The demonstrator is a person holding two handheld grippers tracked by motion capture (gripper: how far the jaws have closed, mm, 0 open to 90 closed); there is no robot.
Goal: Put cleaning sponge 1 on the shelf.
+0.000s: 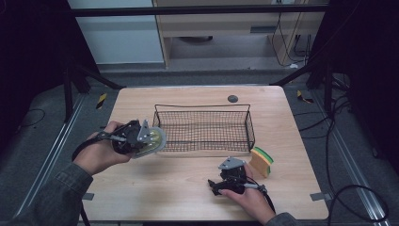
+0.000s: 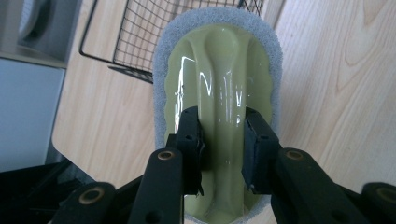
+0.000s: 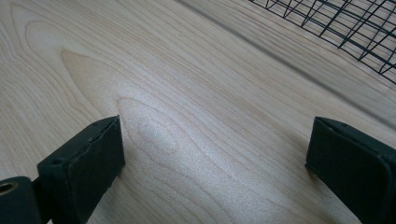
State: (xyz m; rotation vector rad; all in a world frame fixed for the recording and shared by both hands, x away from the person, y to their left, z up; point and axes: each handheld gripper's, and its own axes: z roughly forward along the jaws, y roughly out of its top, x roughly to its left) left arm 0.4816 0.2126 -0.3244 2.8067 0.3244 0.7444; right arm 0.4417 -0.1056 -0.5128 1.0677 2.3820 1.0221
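Left gripper point(image 2: 223, 149) clamped on ridge of pale green scrubber point(image 2: 219, 88), lifted over bench point(image 1: 141, 197) just left of wire basket point(image 1: 203, 128). Right gripper point(image 3: 215, 158) wide, nothing between jaws. Counted: one scrubber, one basket, one sponge point(image 1: 261, 161).

The oval scrubbing pad with a glossy pale-green plastic handle point(image 2: 219, 88), in the centre of the left gripper view, shines wetly smooth with bright streaks of reflection, while its grey rim looks rough, porous and matt, like coarse foam. The matt black jaw pads point(image 2: 189, 140) pressed to its ridge look rubbery and dull. The pale wooden table point(image 3: 196, 93) shows smooth, satin grain. The black wire-mesh basket point(image 1: 204, 127), at mid-frame in the high view, looks like thin coated metal. The yellow-and-green sponge point(image 1: 261, 161), lower right, appears soft and matt.
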